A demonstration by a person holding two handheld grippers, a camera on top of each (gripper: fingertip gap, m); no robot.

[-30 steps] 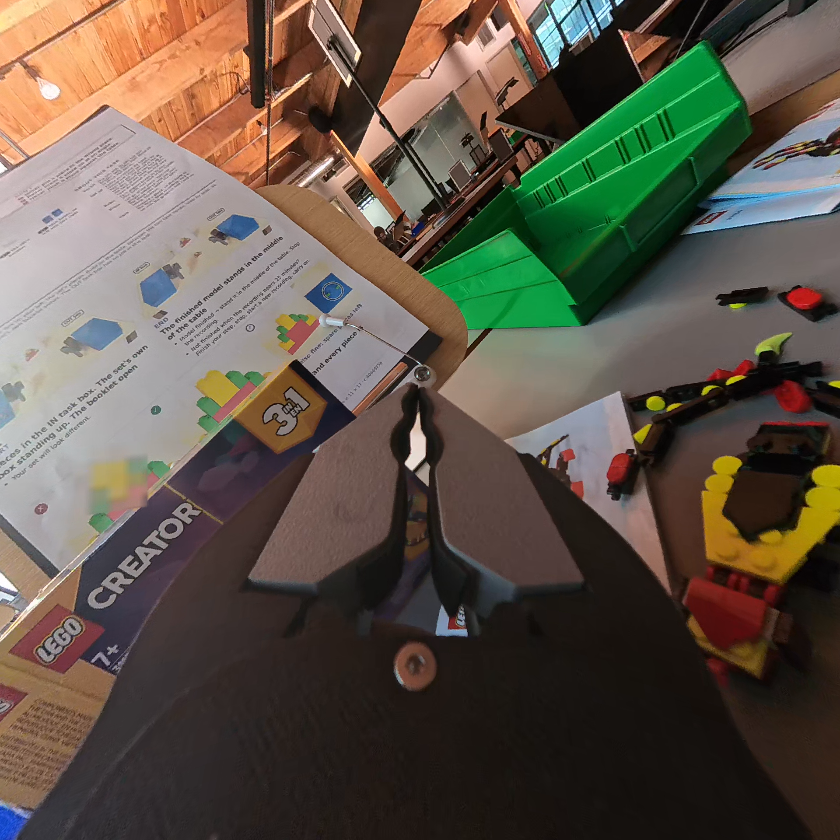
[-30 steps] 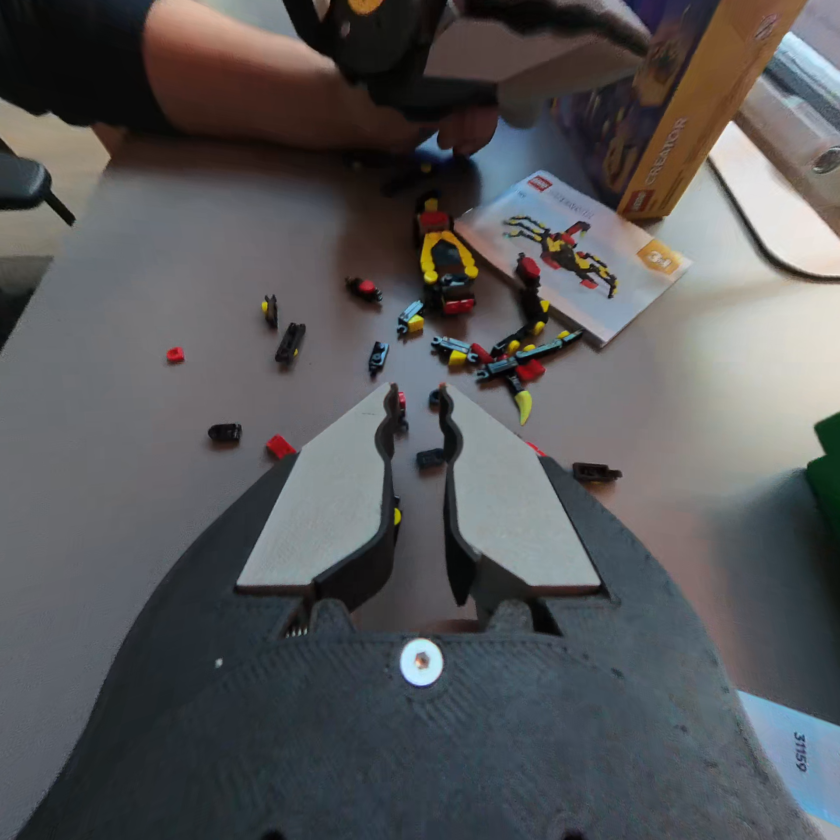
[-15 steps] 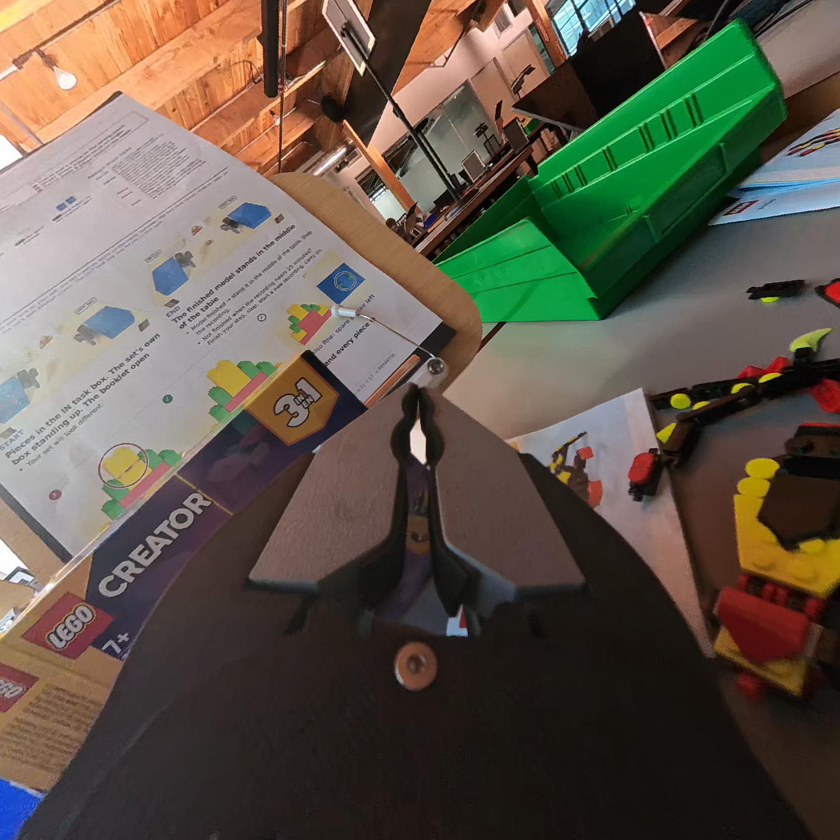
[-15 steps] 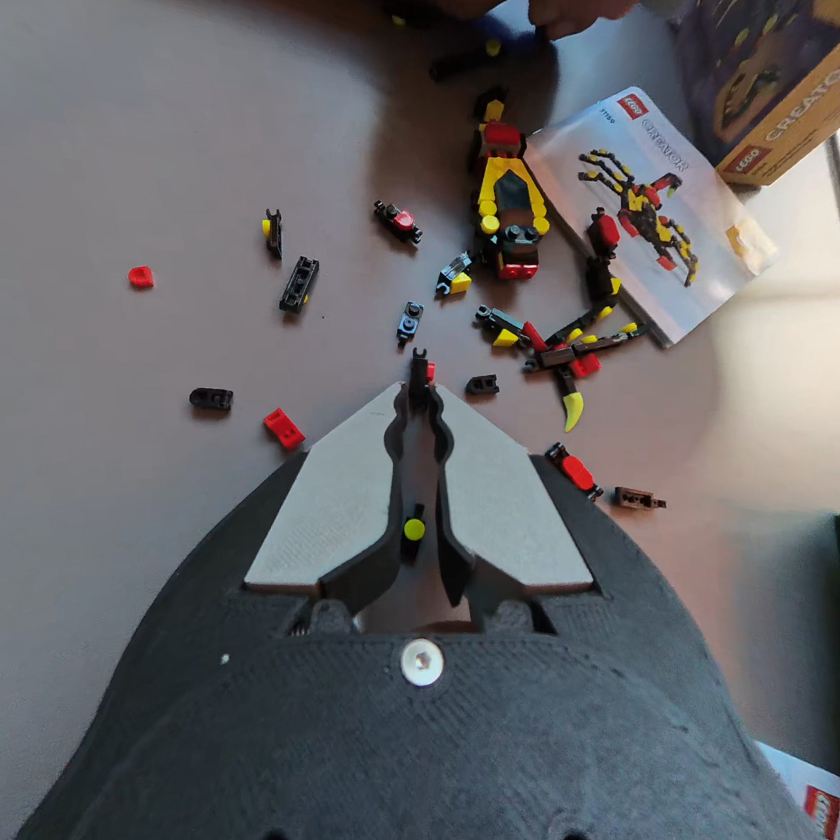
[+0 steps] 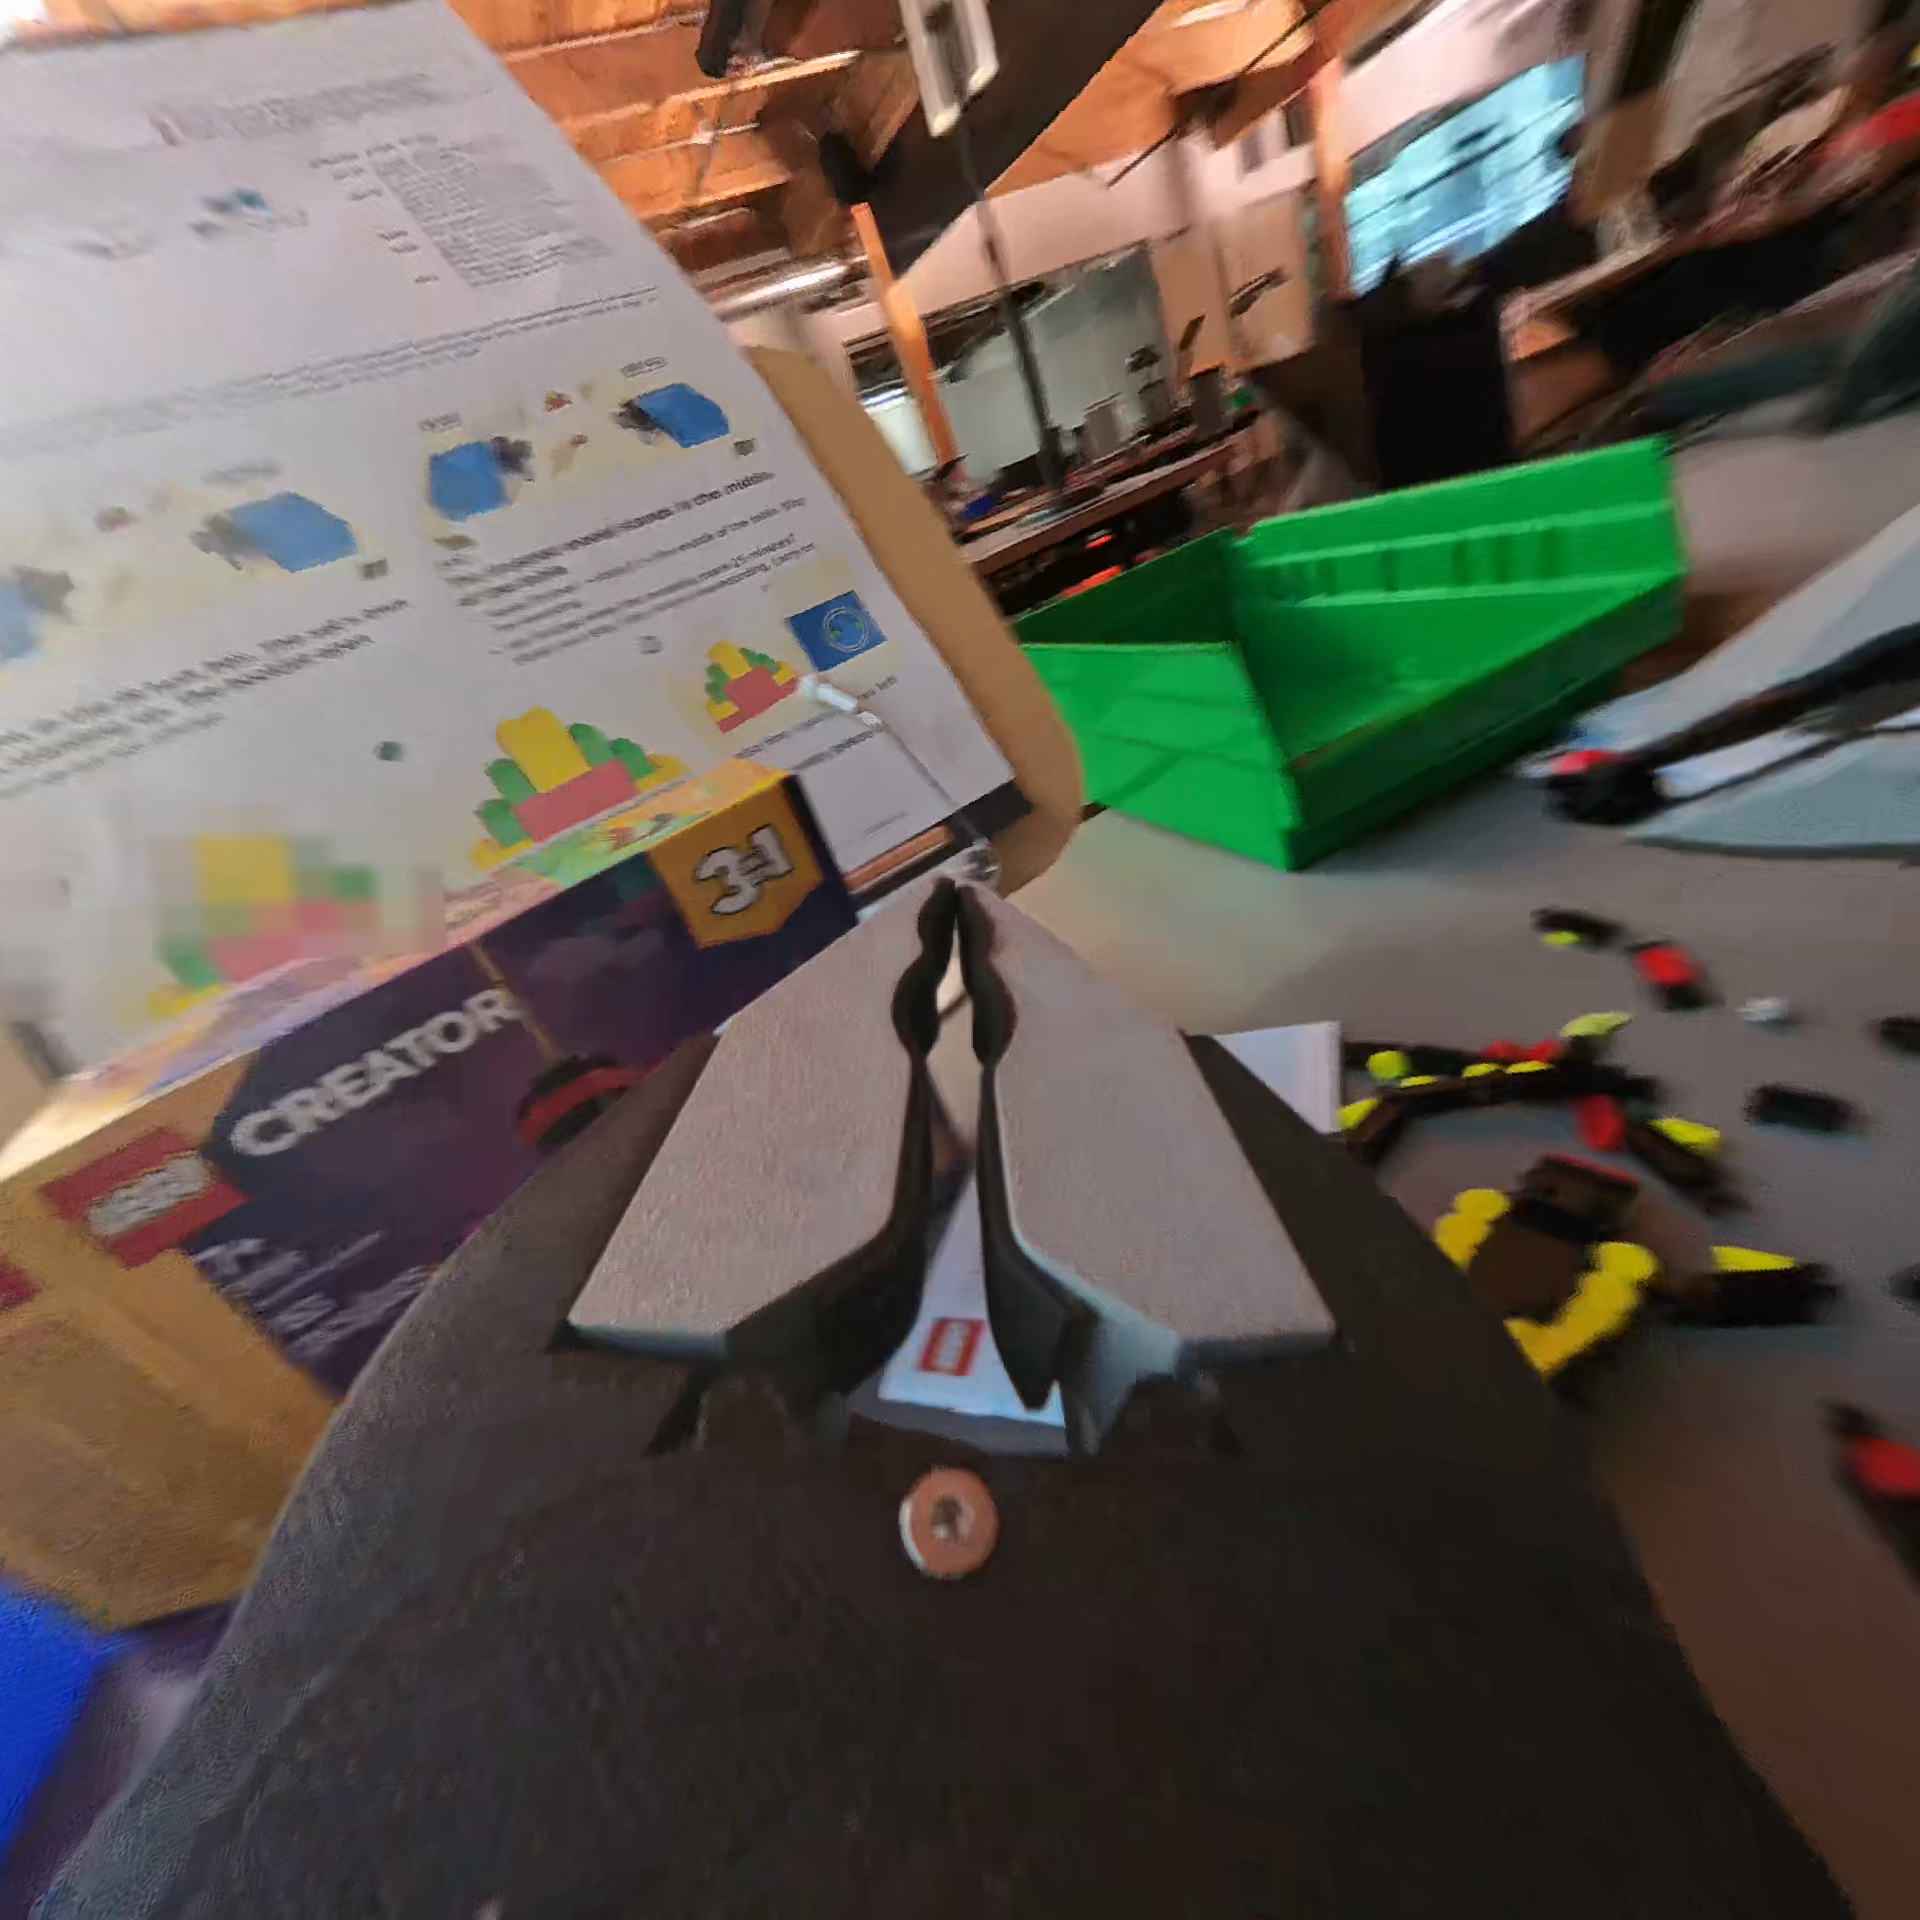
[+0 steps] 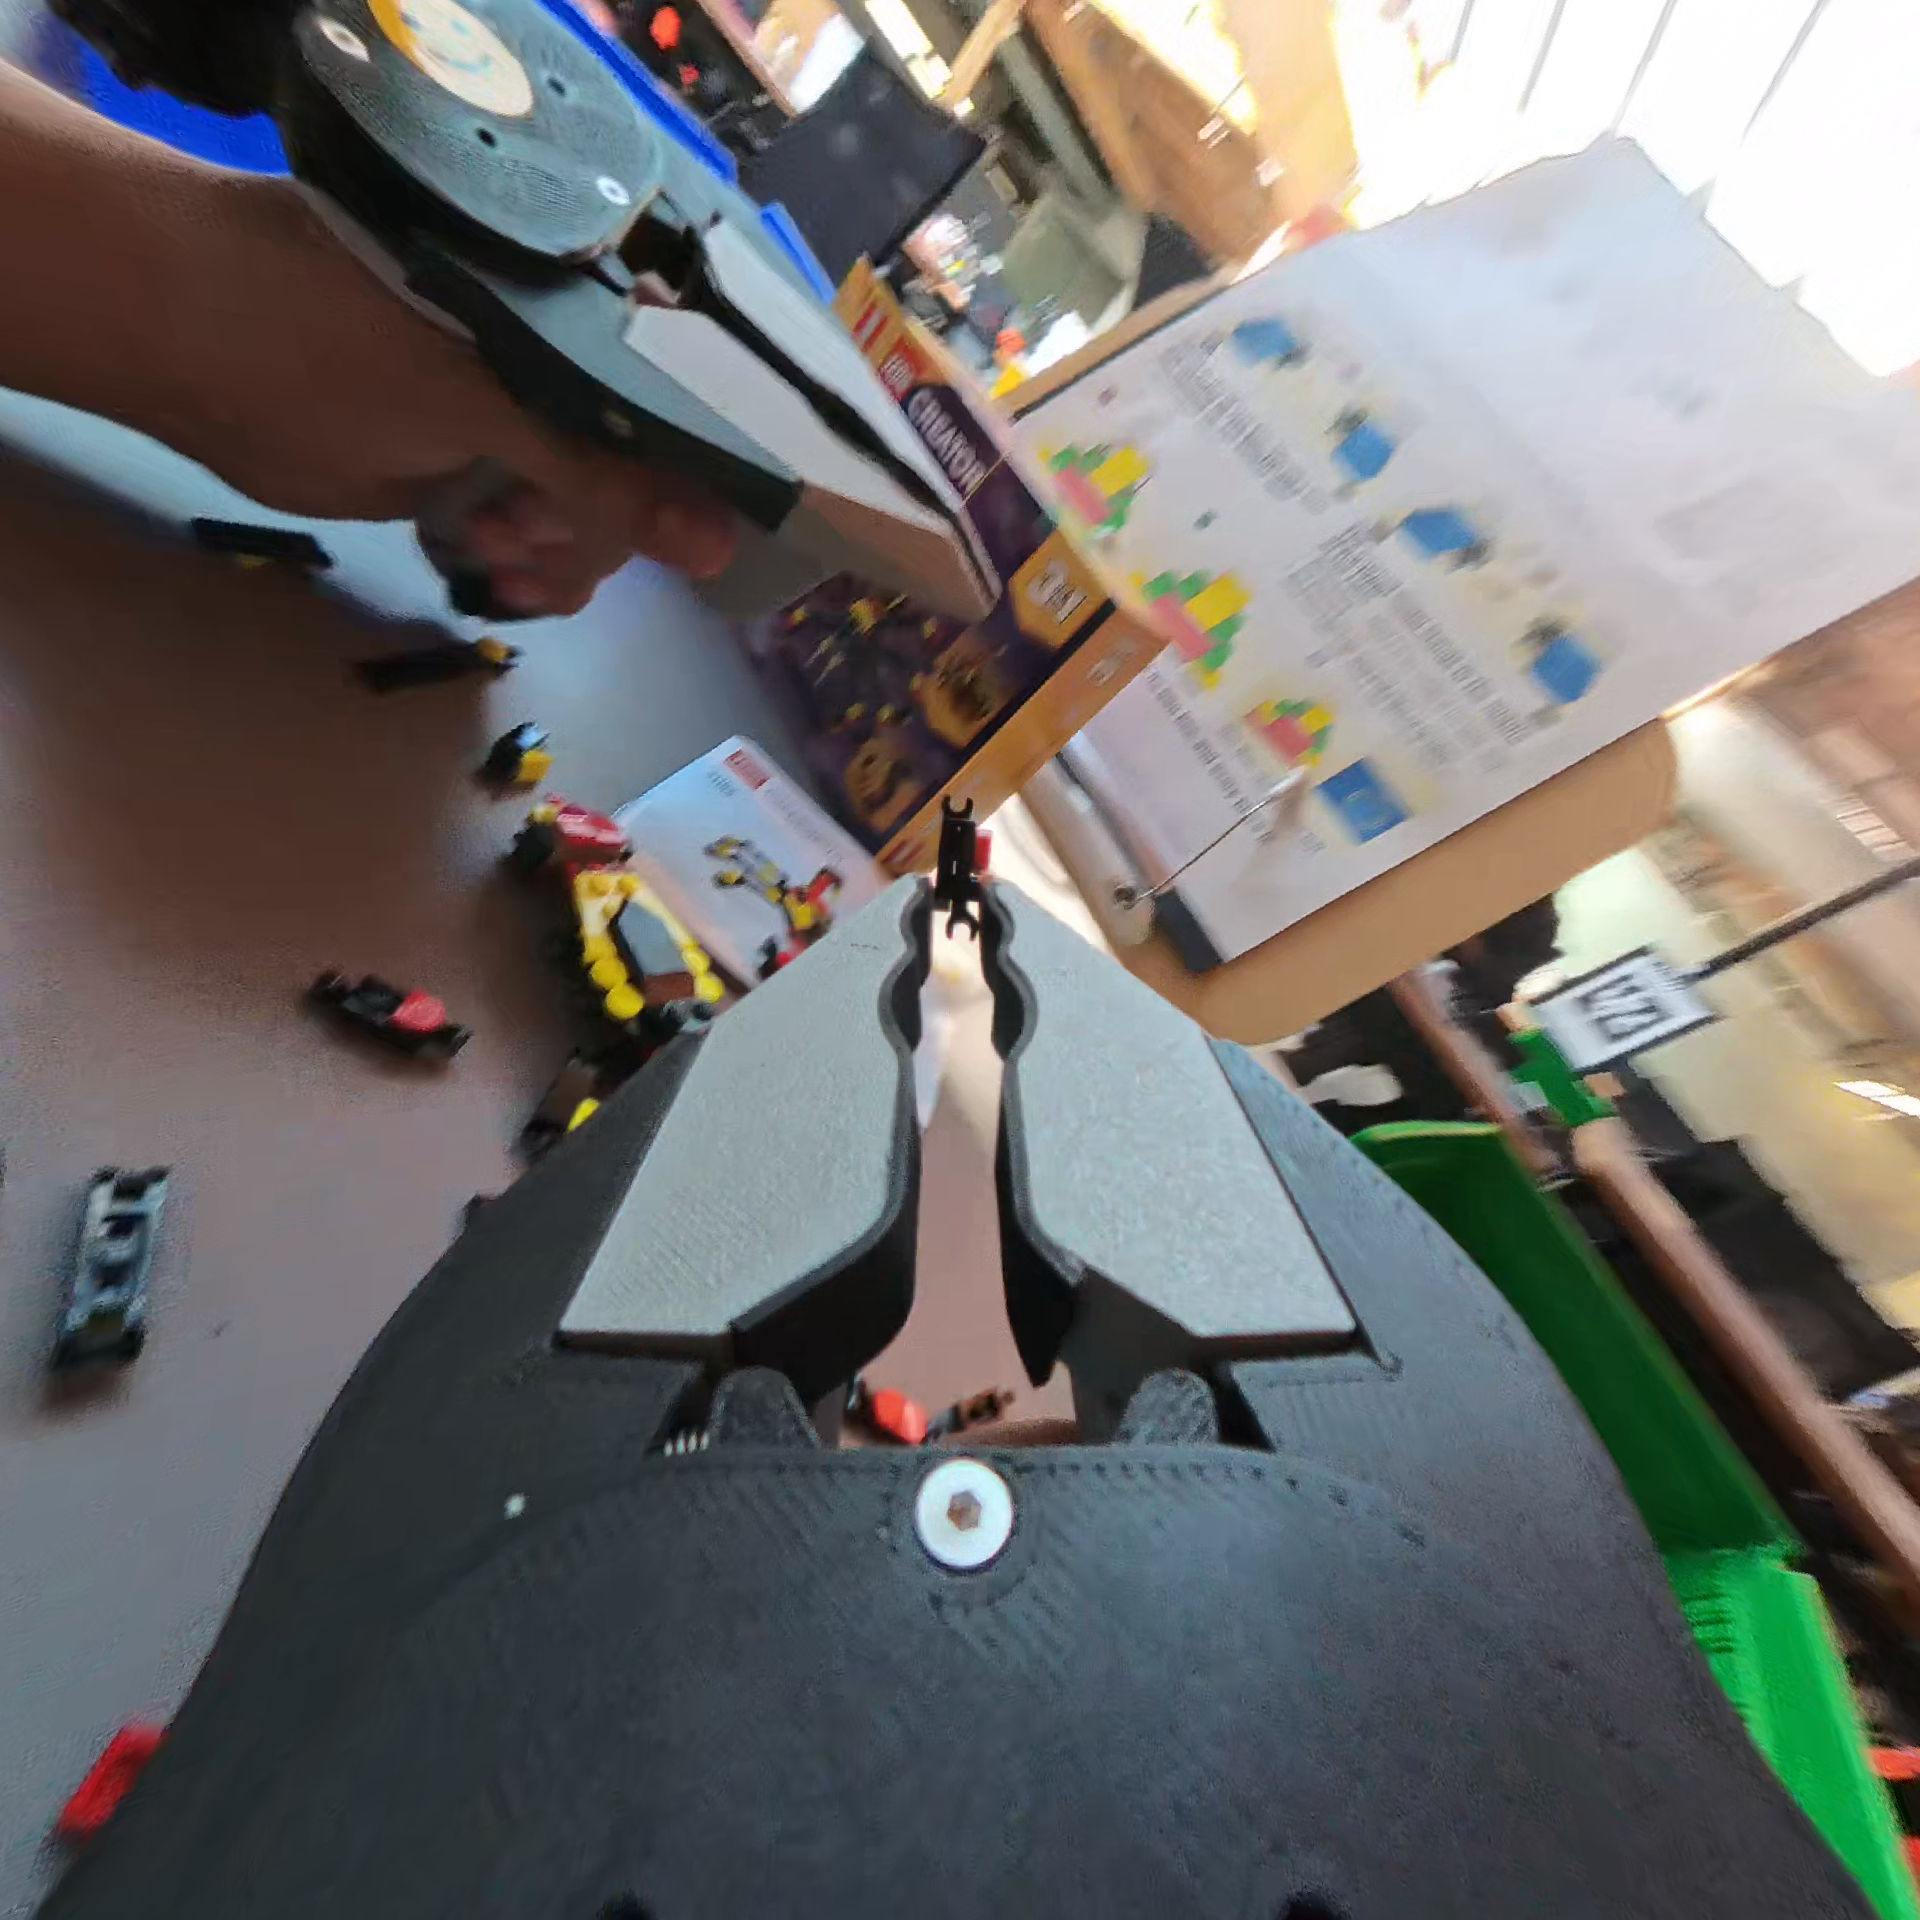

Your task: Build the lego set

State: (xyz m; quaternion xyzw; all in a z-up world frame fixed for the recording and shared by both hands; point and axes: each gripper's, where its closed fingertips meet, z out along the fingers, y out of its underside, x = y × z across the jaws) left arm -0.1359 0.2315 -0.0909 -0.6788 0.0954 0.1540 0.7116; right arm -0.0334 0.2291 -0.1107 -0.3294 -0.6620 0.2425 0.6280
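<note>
Since the earlier frame, the right gripper (image 6: 956, 902) has been lifted off the tabletop (image 6: 260, 1195) with its fingers clamped on a small black clip piece (image 6: 954, 857), held upright clear of the scattered bricks, while the left gripper (image 5: 956, 914), fingers together and empty, is kept by the toy box (image 5: 343, 1164).

- The right tongs (image 6: 957, 902) are pinched on a small black brick piece (image 6: 955, 850) that sticks up past the fingertips, a bit of red at its side.
- The left tongs (image 6: 966, 582) show at upper left, held in a hand (image 6: 520, 520), reaching across in front of a purple and orange toy box (image 6: 935, 665).
- An instruction booklet (image 6: 727, 821) lies flat on the grey surface (image 6: 260, 1091), just beside a yellow, red and black part-built model (image 6: 623, 935).
- Loose black, red and yellow bricks (image 6: 395, 1013) are scattered to the left.
- A clipboard with a printed sheet (image 6: 1455, 540) stands tilted at right; a green bin (image 6: 1621, 1351) sits below it.
</note>
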